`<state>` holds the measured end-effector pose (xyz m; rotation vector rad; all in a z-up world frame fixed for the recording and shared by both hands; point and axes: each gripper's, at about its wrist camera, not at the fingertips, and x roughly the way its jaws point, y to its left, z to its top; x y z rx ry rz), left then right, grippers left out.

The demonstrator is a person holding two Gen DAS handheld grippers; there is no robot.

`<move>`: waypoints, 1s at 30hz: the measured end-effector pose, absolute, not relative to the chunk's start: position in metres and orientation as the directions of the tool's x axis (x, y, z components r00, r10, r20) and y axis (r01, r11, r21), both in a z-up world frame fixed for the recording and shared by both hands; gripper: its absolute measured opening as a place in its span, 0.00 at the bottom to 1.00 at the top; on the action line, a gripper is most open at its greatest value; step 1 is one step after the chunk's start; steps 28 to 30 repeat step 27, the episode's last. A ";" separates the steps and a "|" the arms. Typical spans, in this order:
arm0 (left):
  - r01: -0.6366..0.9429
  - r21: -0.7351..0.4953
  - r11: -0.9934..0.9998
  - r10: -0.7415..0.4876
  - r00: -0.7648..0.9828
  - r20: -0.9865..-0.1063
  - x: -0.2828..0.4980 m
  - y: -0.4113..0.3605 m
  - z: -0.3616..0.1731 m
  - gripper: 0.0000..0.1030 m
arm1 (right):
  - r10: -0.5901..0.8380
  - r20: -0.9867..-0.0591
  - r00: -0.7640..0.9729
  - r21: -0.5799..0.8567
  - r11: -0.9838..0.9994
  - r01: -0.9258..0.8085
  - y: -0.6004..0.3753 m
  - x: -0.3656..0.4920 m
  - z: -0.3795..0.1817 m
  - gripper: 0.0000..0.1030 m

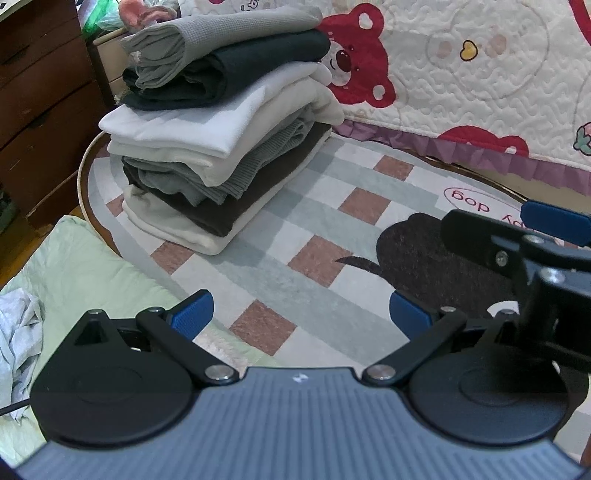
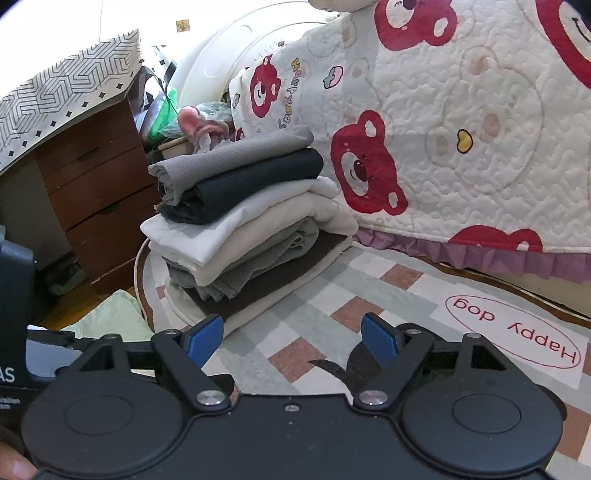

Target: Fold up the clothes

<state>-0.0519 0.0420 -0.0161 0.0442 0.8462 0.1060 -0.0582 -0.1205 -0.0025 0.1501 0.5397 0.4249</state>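
Folded clothes stack (image 1: 221, 122) beyond 2 wide-apart, empty grippers.

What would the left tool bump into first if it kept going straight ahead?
Probably the checked pastel rug first. The open left tool tilts down toward it. The tall stack of folded clothes sits off to its left, though depth is unclear.

I see a tall stack of folded clothes (image 1: 225, 136) on the checked rug (image 1: 295, 206), near its edge and close to the bear quilt (image 1: 461, 66). A grey top (image 1: 221, 33) sits on top. Under it is a dark one (image 1: 251, 66), then two white ones (image 1: 207, 122), a grey knit (image 1: 240, 177), a brown one (image 1: 251, 195) and a cream one at the bottom. The stack leans a little. Down by my left side lies a crumpled light grey piece (image 1: 18, 332) on a pale green cloth (image 1: 92, 266); I think it is not folded.
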 end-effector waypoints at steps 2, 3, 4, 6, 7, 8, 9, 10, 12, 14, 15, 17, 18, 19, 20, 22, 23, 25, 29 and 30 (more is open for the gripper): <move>-0.075 0.085 0.994 0.113 0.666 -0.737 -0.053 0.042 -0.015 1.00 | 0.430 -0.467 0.773 0.247 0.903 -0.353 -0.119 -0.059 -0.002 0.83; -0.074 0.094 0.993 0.120 0.672 -0.731 -0.054 0.041 -0.014 1.00 | 0.429 -0.469 0.772 0.245 0.903 -0.353 -0.119 -0.059 -0.002 0.83; -0.072 0.098 0.993 0.121 0.676 -0.727 -0.055 0.041 -0.013 1.00 | 0.429 -0.472 0.770 0.245 0.903 -0.353 -0.119 -0.059 -0.002 0.83; -0.067 0.086 0.994 0.109 0.676 -0.729 -0.057 0.041 -0.012 1.00 | 0.429 -0.479 0.765 0.249 0.903 -0.351 -0.119 -0.058 -0.002 0.83; -0.066 0.080 0.995 0.104 0.676 -0.729 -0.057 0.042 -0.011 1.00 | 0.430 -0.479 0.765 0.251 0.902 -0.350 -0.119 -0.059 -0.002 0.83; -0.065 0.079 0.995 0.102 0.677 -0.729 -0.058 0.041 -0.011 1.00 | 0.432 -0.479 0.764 0.253 0.901 -0.351 -0.119 -0.059 -0.002 0.83; -0.063 0.081 0.995 0.103 0.678 -0.728 -0.059 0.041 -0.010 1.00 | 0.434 -0.480 0.763 0.254 0.901 -0.352 -0.120 -0.059 -0.003 0.83; -0.061 0.082 0.995 0.102 0.678 -0.728 -0.059 0.041 -0.011 1.00 | 0.434 -0.481 0.762 0.256 0.901 -0.351 -0.120 -0.059 -0.003 0.83; -0.057 0.081 0.995 0.099 0.677 -0.729 -0.060 0.041 -0.011 1.00 | 0.436 -0.479 0.762 0.260 0.900 -0.351 -0.120 -0.059 -0.003 0.83; -0.050 0.085 0.995 0.096 0.683 -0.724 -0.061 0.041 -0.011 1.00 | 0.439 -0.477 0.761 0.266 0.898 -0.351 -0.120 -0.059 -0.003 0.83; -0.046 0.091 0.995 0.098 0.686 -0.721 -0.062 0.040 -0.011 1.00 | 0.440 -0.477 0.761 0.268 0.897 -0.351 -0.119 -0.059 -0.003 0.83; -0.041 0.098 0.994 0.099 0.691 -0.716 -0.063 0.040 -0.011 1.00 | 0.439 -0.479 0.760 0.268 0.898 -0.349 -0.119 -0.059 -0.003 0.83; -0.043 0.095 0.995 0.098 0.689 -0.718 -0.063 0.040 -0.011 1.00 | 0.438 -0.479 0.760 0.267 0.898 -0.349 -0.119 -0.060 -0.004 0.83; -0.044 0.093 0.995 0.098 0.687 -0.720 -0.063 0.040 -0.011 1.00 | 0.439 -0.479 0.760 0.268 0.898 -0.350 -0.118 -0.060 -0.004 0.83; -0.046 0.089 0.995 0.096 0.686 -0.721 -0.063 0.041 -0.010 1.00 | 0.441 -0.478 0.759 0.268 0.897 -0.352 -0.118 -0.060 -0.003 0.83; -0.048 0.081 0.996 0.092 0.686 -0.722 -0.064 0.042 -0.010 1.00 | 0.446 -0.478 0.757 0.270 0.894 -0.357 -0.118 -0.061 -0.003 0.83; -0.046 0.079 0.996 0.089 0.687 -0.721 -0.064 0.043 -0.010 1.00 | 0.448 -0.477 0.756 0.270 0.893 -0.359 -0.117 -0.061 -0.003 0.83; -0.036 0.073 0.997 0.078 0.688 -0.721 -0.065 0.044 -0.009 1.00 | 0.449 -0.477 0.756 0.268 0.893 -0.362 -0.116 -0.062 -0.003 0.83; -0.025 0.066 0.998 0.065 0.689 -0.722 -0.066 0.045 -0.009 1.00 | 0.449 -0.478 0.755 0.266 0.893 -0.363 -0.115 -0.062 -0.002 0.83; -0.025 0.066 0.998 0.065 0.689 -0.722 -0.066 0.045 -0.009 1.00 | 0.449 -0.478 0.755 0.266 0.893 -0.363 -0.115 -0.062 -0.002 0.83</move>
